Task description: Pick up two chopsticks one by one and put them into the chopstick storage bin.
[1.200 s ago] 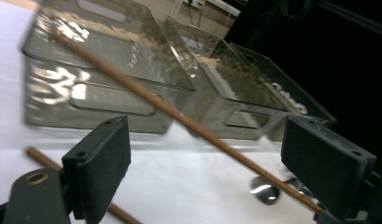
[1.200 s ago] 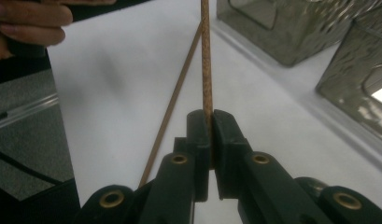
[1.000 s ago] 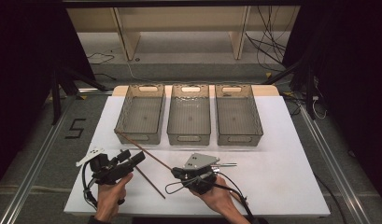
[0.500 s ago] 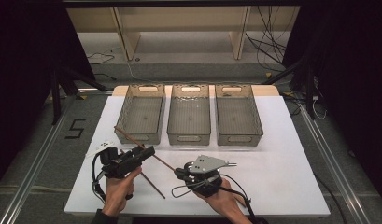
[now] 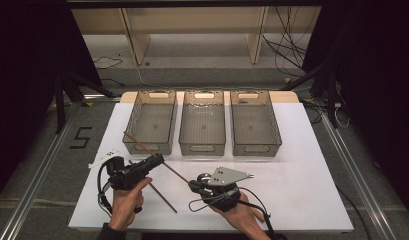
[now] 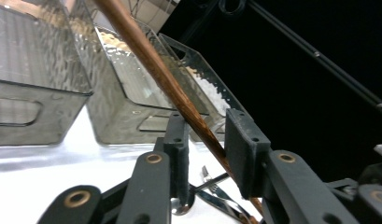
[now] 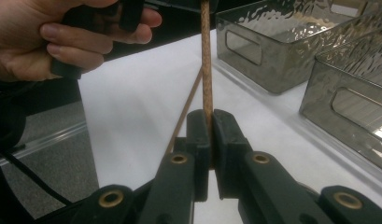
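The raised chopstick (image 5: 152,154) is slanting above the white desk (image 5: 302,165), its far tip reaching toward the left-hand grey bin (image 5: 153,121) and its near end sitting clamped between the closed jaws of the right gripper (image 5: 193,185). In the right gripper view that stick (image 7: 206,60) is rising straight out of the pinched pads. The left gripper (image 5: 161,159) is straddling the stick's middle; its jaws have just been closing, and in the left gripper view the stick (image 6: 156,65) is running between them, seemingly against the right-hand pad with a gap on the other side. A second chopstick (image 5: 163,197) is lying flat on the desk just below the left gripper, near the person's left hand (image 5: 126,202). Two more bins (image 5: 203,122) (image 5: 254,121) are standing beside the first
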### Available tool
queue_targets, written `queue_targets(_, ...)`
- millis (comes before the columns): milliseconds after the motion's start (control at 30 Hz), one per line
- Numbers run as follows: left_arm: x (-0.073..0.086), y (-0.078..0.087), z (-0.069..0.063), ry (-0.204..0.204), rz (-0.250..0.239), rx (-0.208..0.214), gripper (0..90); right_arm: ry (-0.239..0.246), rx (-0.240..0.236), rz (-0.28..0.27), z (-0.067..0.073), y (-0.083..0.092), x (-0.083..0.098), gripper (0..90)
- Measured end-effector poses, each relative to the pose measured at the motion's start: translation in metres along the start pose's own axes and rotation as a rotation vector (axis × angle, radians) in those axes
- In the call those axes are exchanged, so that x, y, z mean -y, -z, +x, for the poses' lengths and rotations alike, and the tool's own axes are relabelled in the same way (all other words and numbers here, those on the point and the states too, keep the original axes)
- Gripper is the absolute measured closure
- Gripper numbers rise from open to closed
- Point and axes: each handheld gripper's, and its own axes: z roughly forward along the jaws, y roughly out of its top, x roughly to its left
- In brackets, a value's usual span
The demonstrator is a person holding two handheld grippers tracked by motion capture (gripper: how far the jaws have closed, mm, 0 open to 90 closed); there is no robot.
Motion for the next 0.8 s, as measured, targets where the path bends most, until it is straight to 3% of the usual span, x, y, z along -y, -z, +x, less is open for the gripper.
queue_targets(133,-0.001,-0.001,0.000,0.020,0.001,0.042,74.6,-0.007,-0.010,-0.007,-0.001,0.000,0.003,86.2)
queue_targets(267,-0.003,-0.001,0.001,0.067,0.010,0.112,80.0,-0.010,-0.017,-0.001,-0.002,-0.002,0.006,85.1)
queue_targets(333,-0.004,0.000,-0.003,0.008,0.017,0.076,84.7,-0.014,-0.014,0.002,-0.002,-0.004,0.008,82.4)
queue_targets(400,-0.005,0.000,-0.003,0.022,0.028,0.097,85.0,-0.030,-0.015,0.003,-0.006,-0.002,0.008,72.5)
queue_targets(500,-0.008,0.001,-0.006,-0.010,0.034,0.083,85.1,-0.040,-0.013,-0.007,-0.008,0.002,0.007,71.0)
queue_targets(600,-0.014,0.003,-0.005,-0.034,0.040,0.065,85.2,-0.050,-0.016,-0.022,-0.011,0.011,0.006,63.9)
queue_targets(800,-0.037,0.007,0.004,-0.067,0.056,0.017,85.1,-0.081,0.033,-0.023,-0.021,0.031,0.012,48.3)
